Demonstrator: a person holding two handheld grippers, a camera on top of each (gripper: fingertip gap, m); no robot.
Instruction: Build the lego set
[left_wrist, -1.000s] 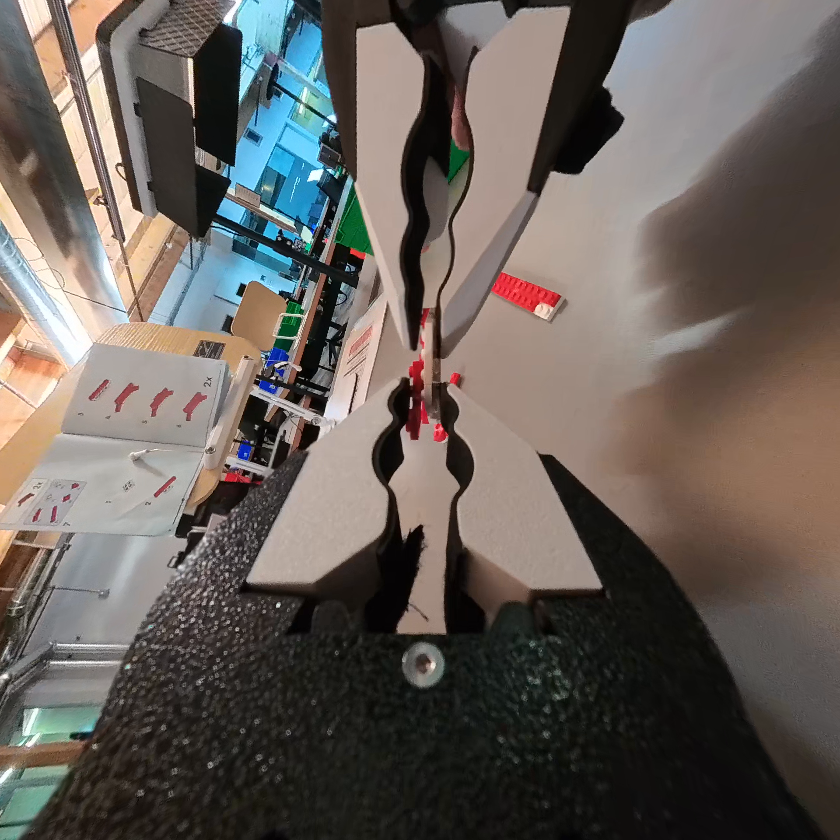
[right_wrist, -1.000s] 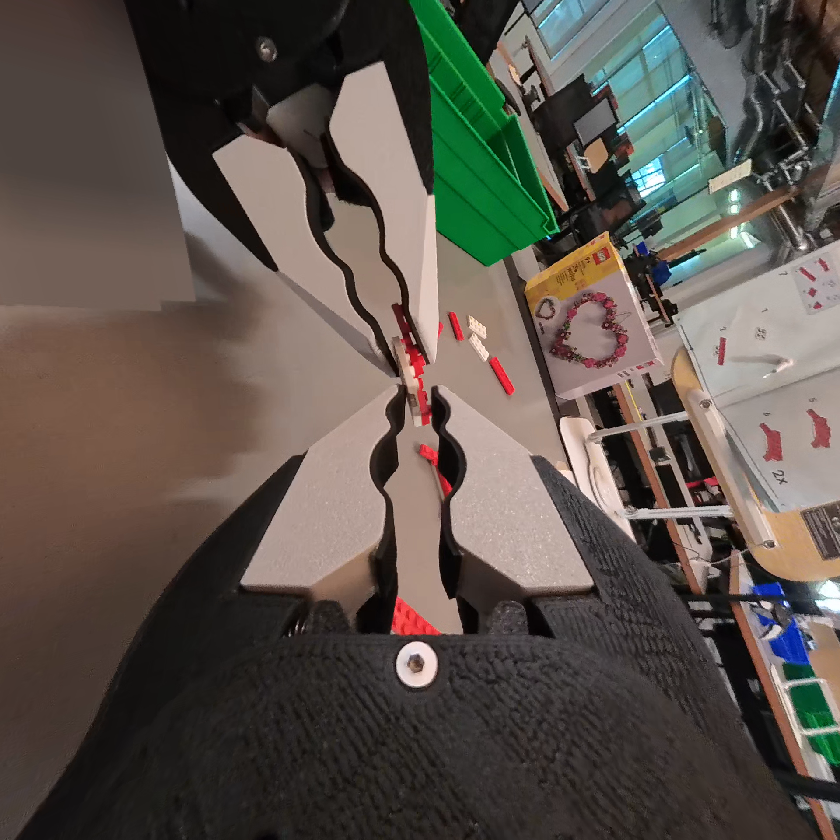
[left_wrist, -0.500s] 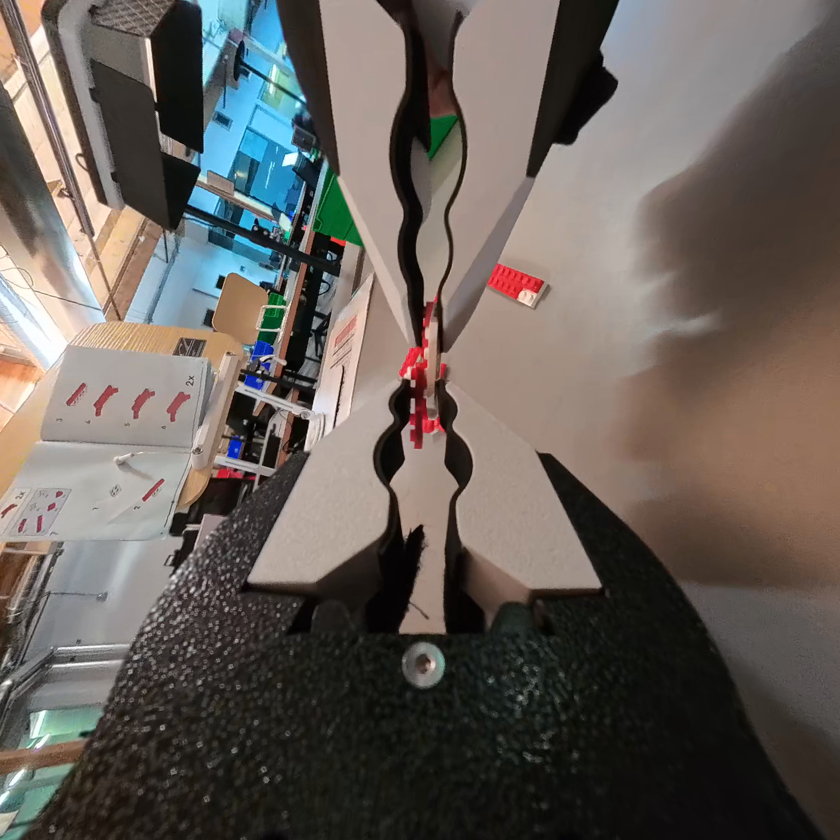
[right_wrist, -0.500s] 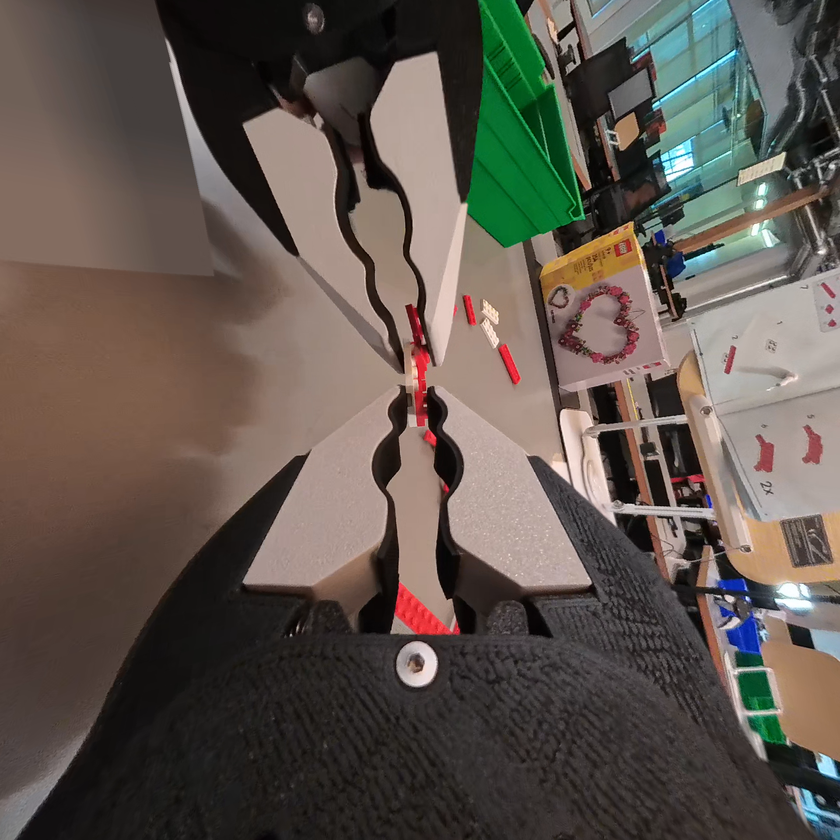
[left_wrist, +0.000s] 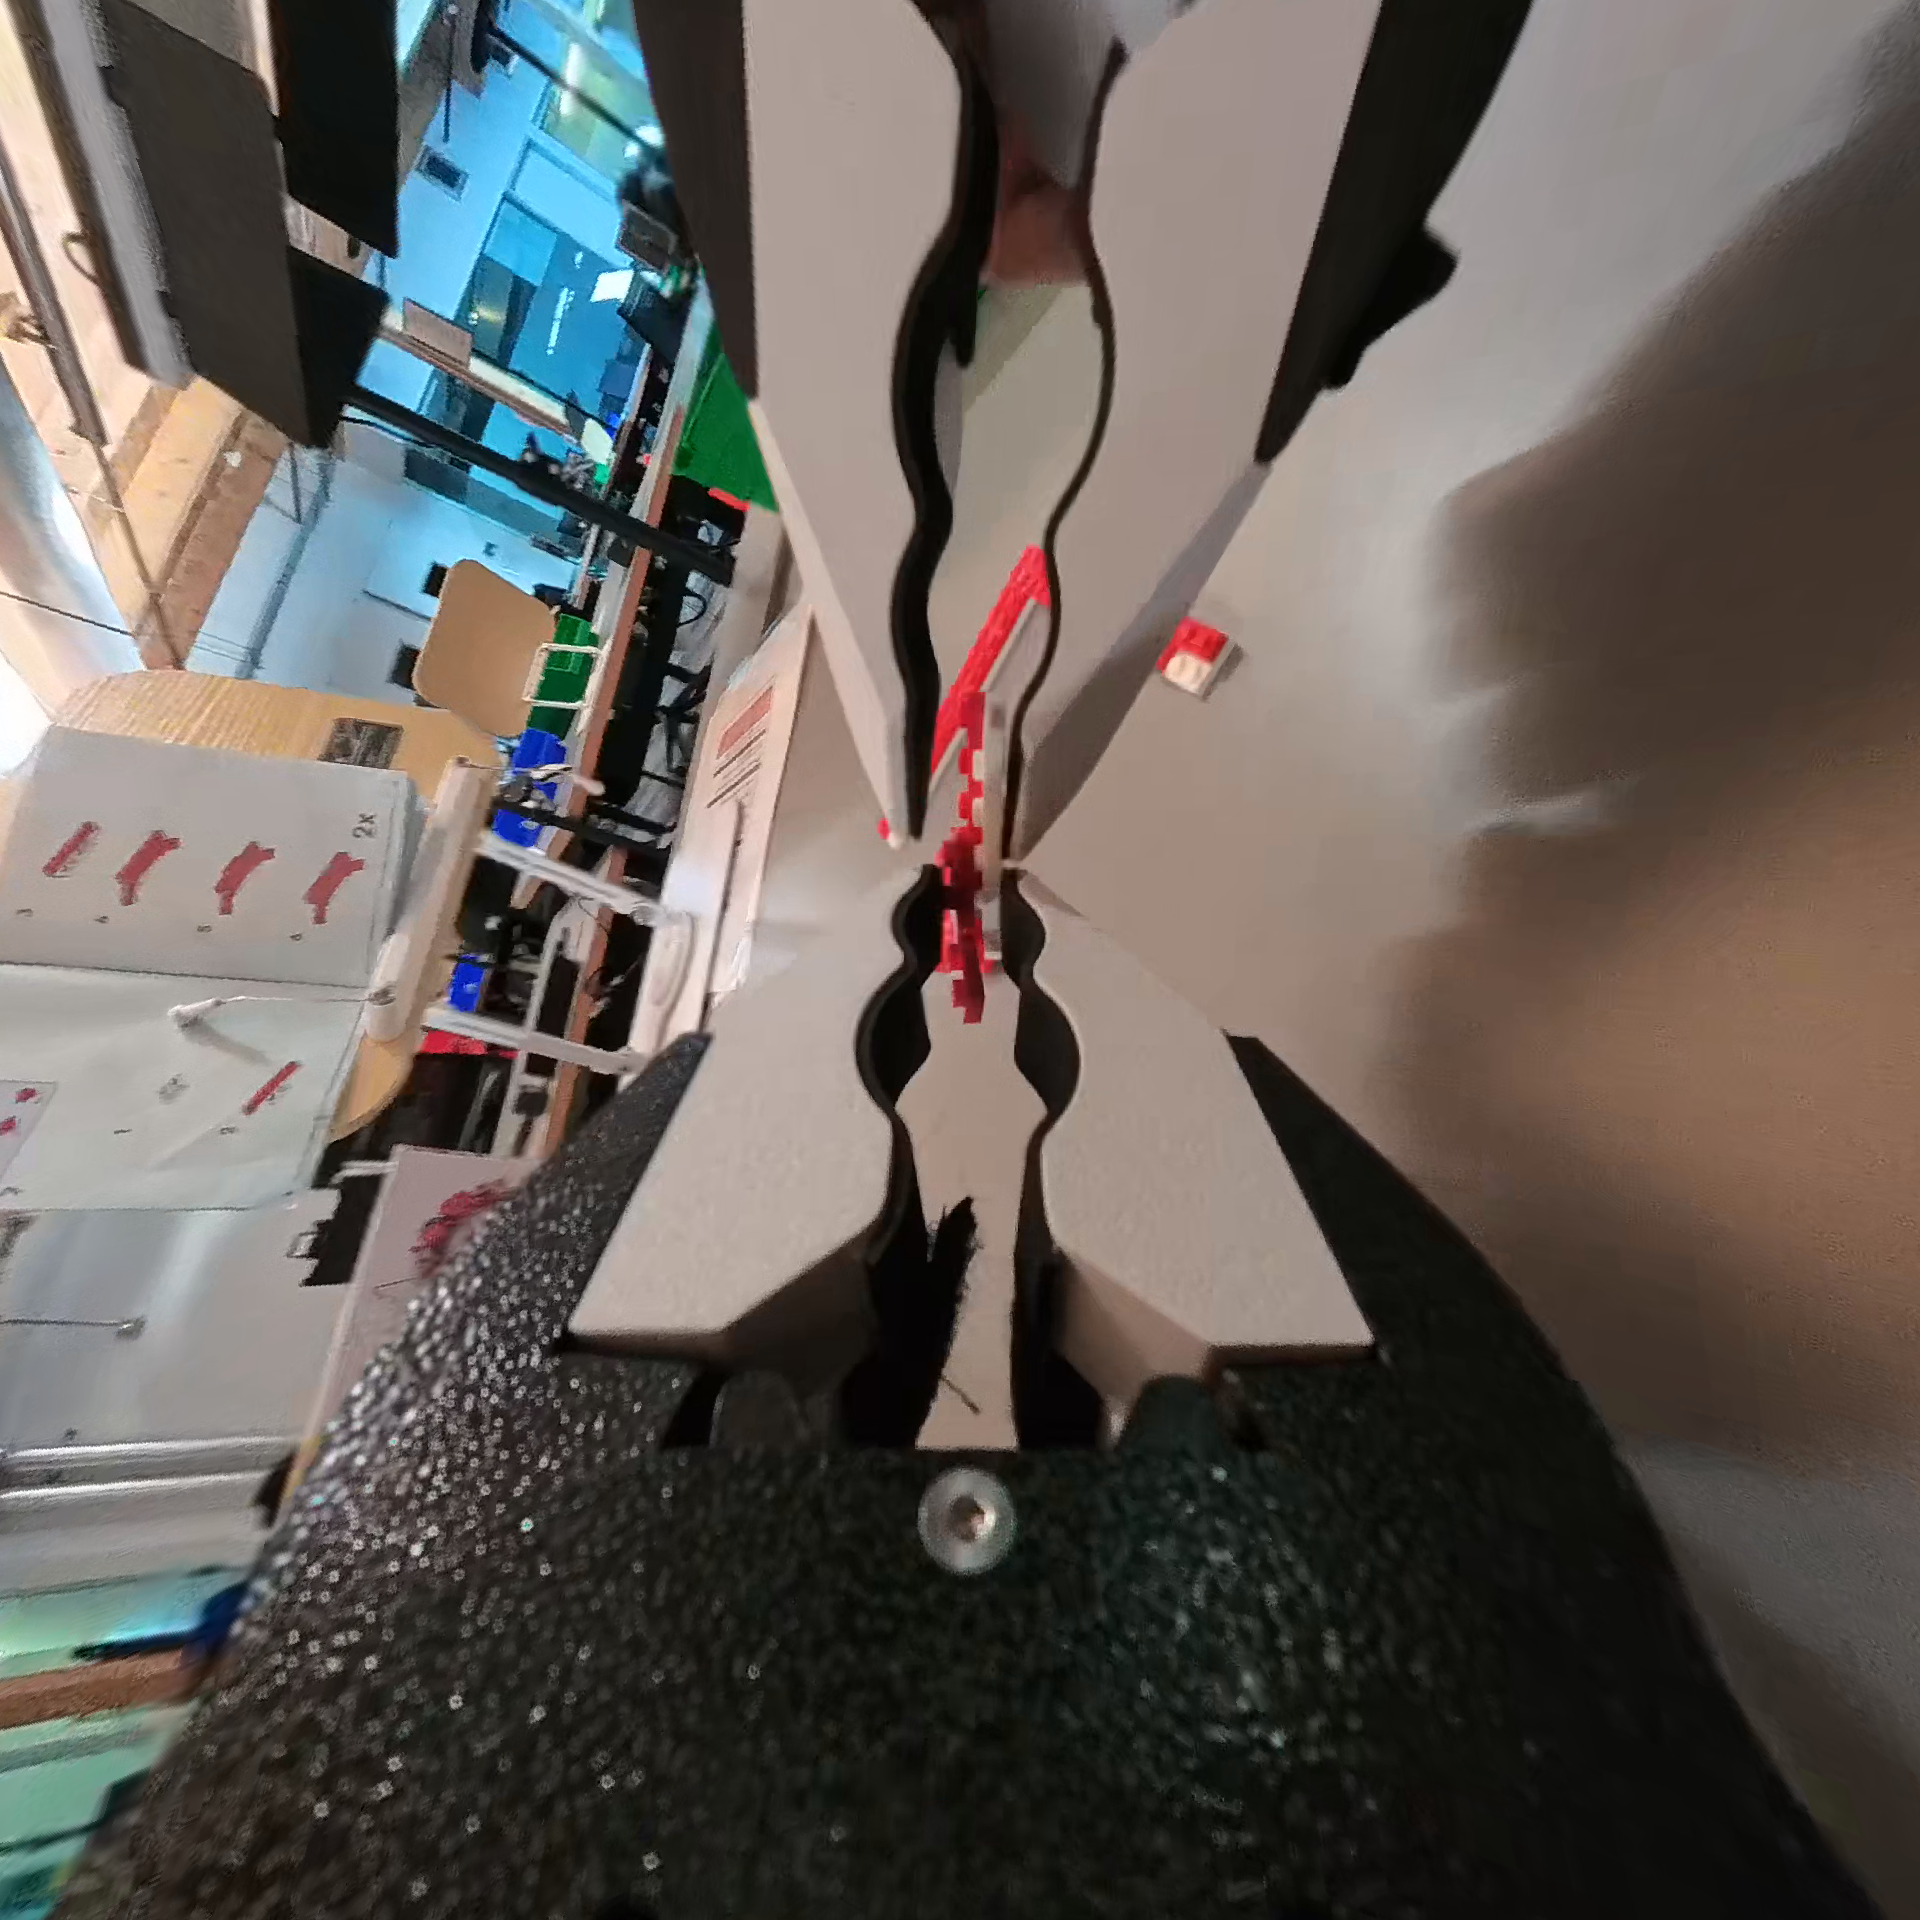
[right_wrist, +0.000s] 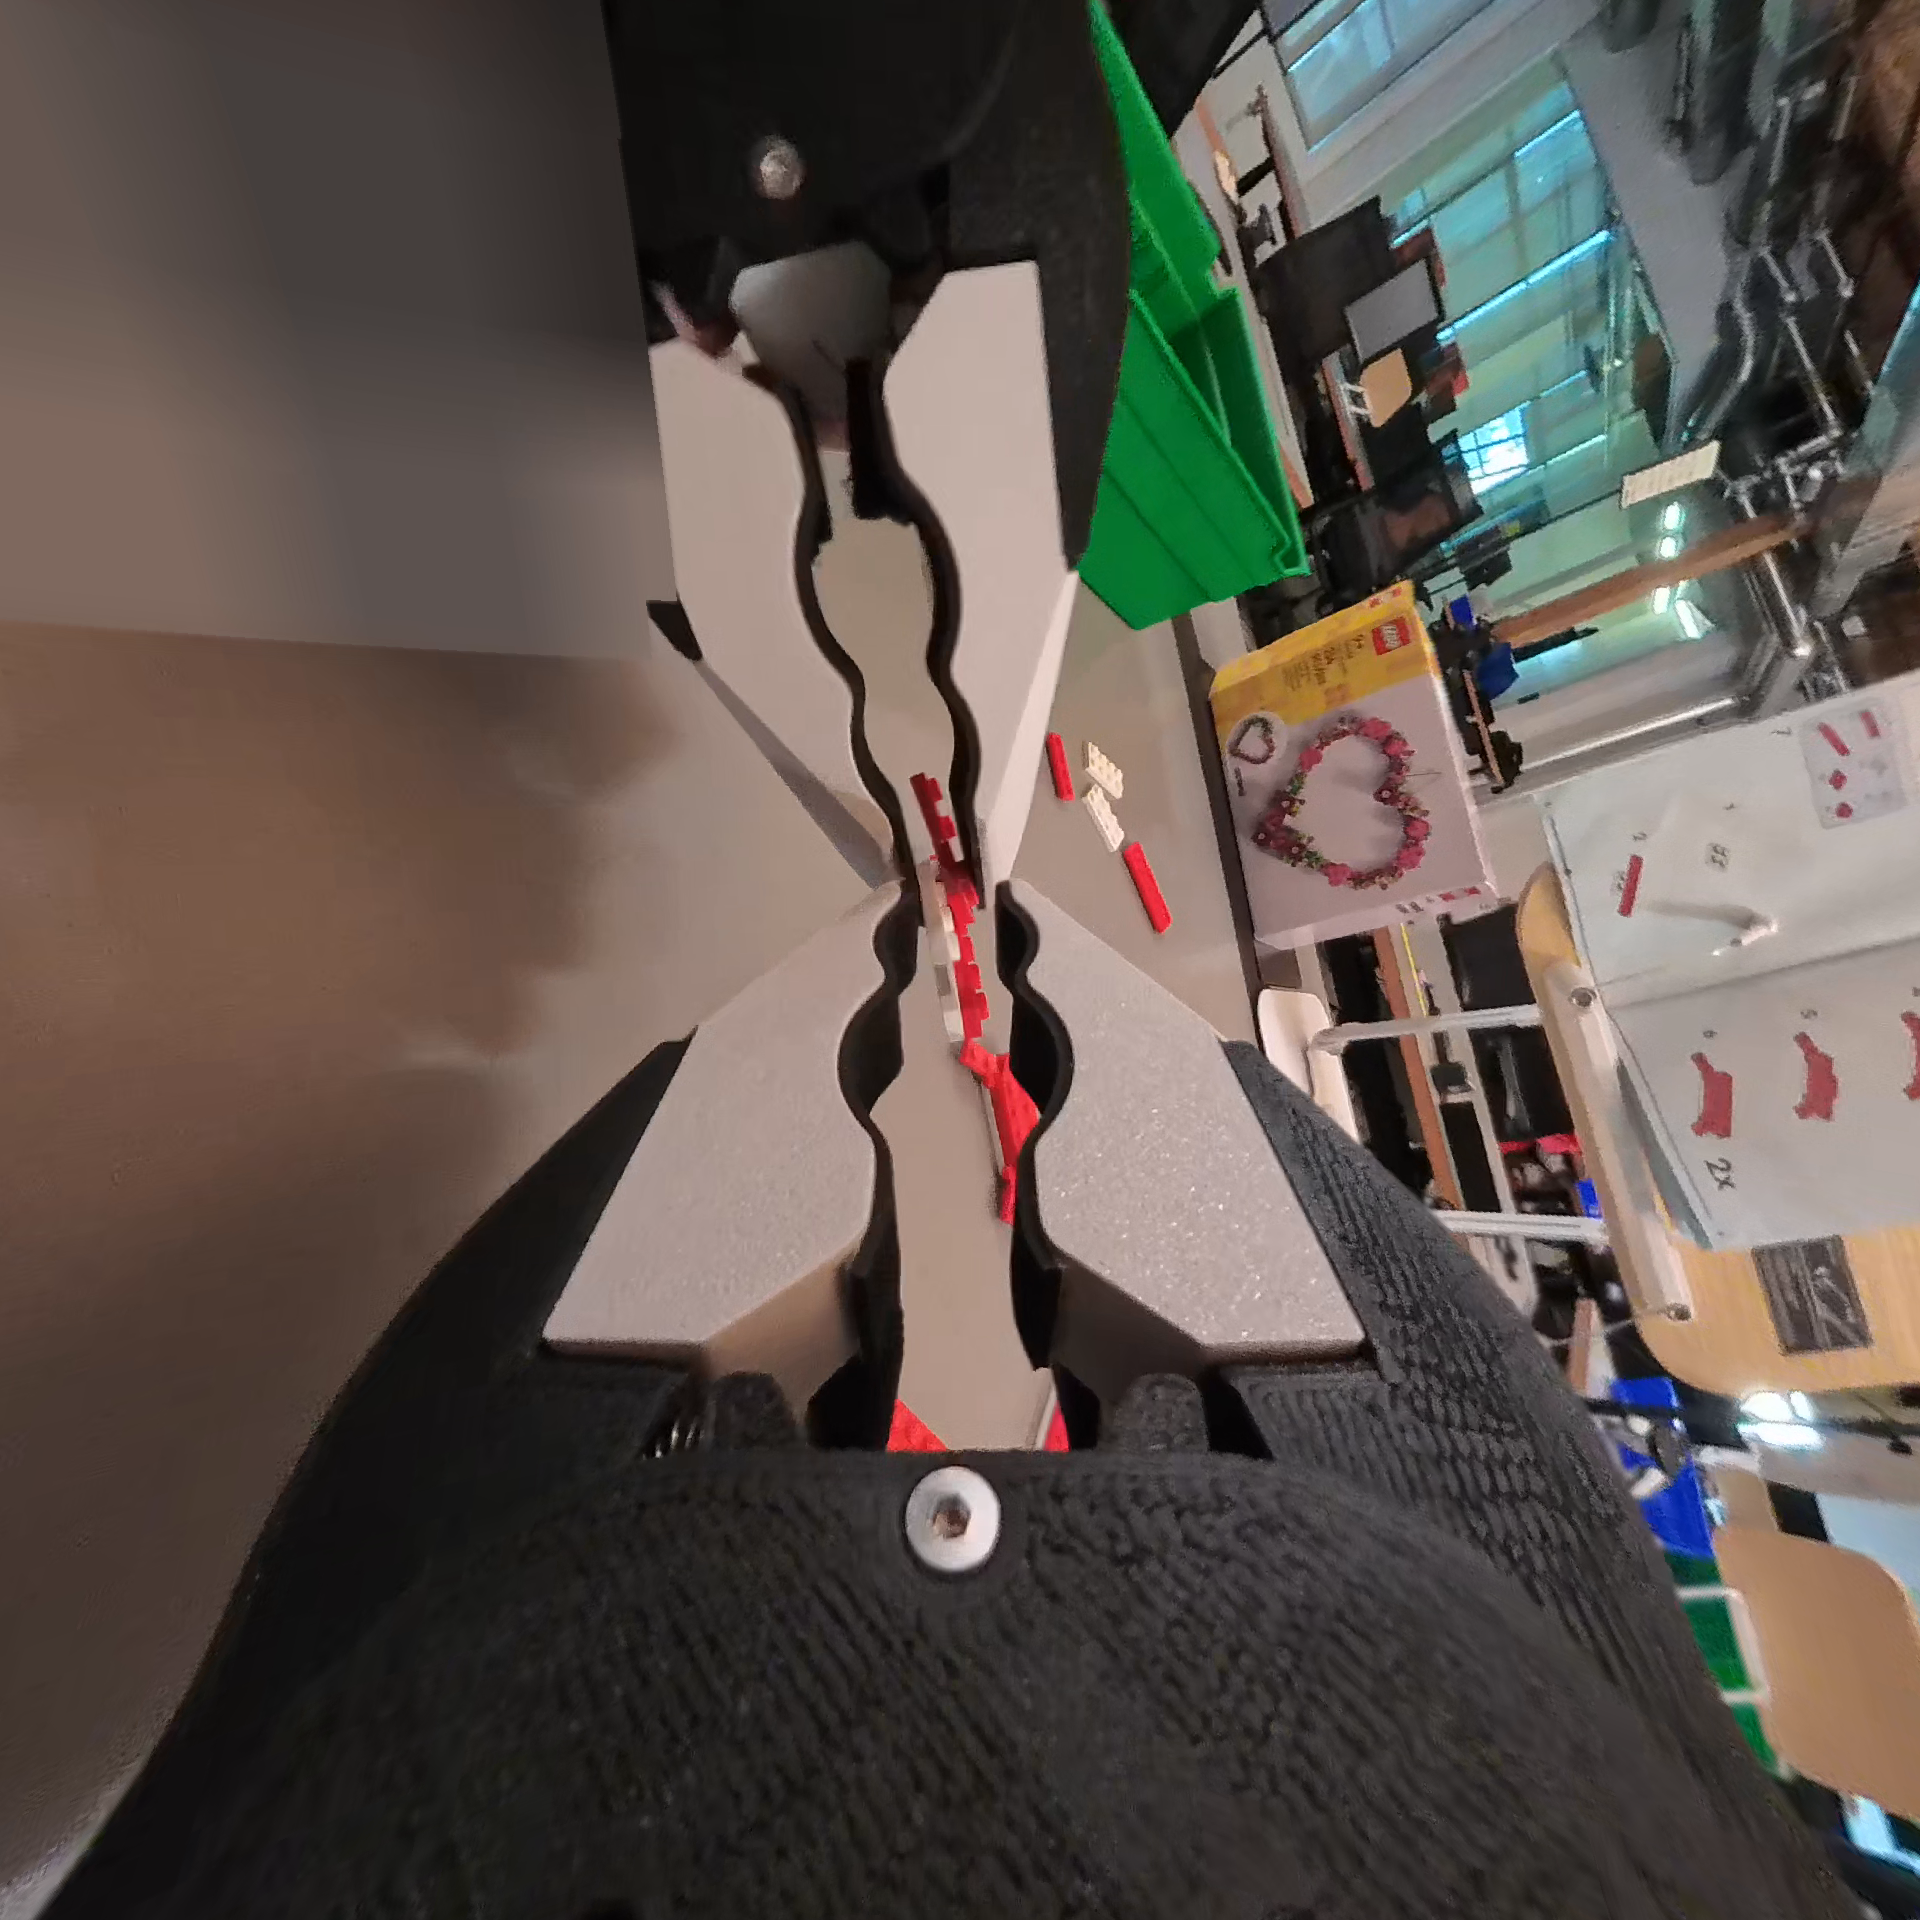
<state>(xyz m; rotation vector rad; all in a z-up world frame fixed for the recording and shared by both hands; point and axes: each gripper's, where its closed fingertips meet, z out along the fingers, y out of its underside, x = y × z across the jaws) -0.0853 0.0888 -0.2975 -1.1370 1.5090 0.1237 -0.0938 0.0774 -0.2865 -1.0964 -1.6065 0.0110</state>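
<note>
A small red and white lego assembly (left_wrist: 961, 935) hangs above the grey table, held from both ends. My left gripper (left_wrist: 961, 888) is shut on its near end in the left wrist view. My right gripper (left_wrist: 961, 831) comes in from the top of that view, tip to tip with the left. In the right wrist view my right gripper (right_wrist: 948, 896) is shut on the assembly (right_wrist: 966, 977), and the left gripper (right_wrist: 935, 862) comes down from above. A red plate (left_wrist: 992, 649) shows between the far fingers.
On the table lie a red and white plate (left_wrist: 1195, 655), two red bars (right_wrist: 1146, 883) and white plates (right_wrist: 1103, 769). A yellow lego box (right_wrist: 1351, 790), green bins (right_wrist: 1174, 416) and an open instruction booklet (right_wrist: 1766, 935) stand beyond. Another red plate (right_wrist: 914, 1434) lies below my right gripper.
The two grippers have closed in on each other tip to tip, and the assembly now sits deeper between both pairs of fingers. Both views have shifted a little.
</note>
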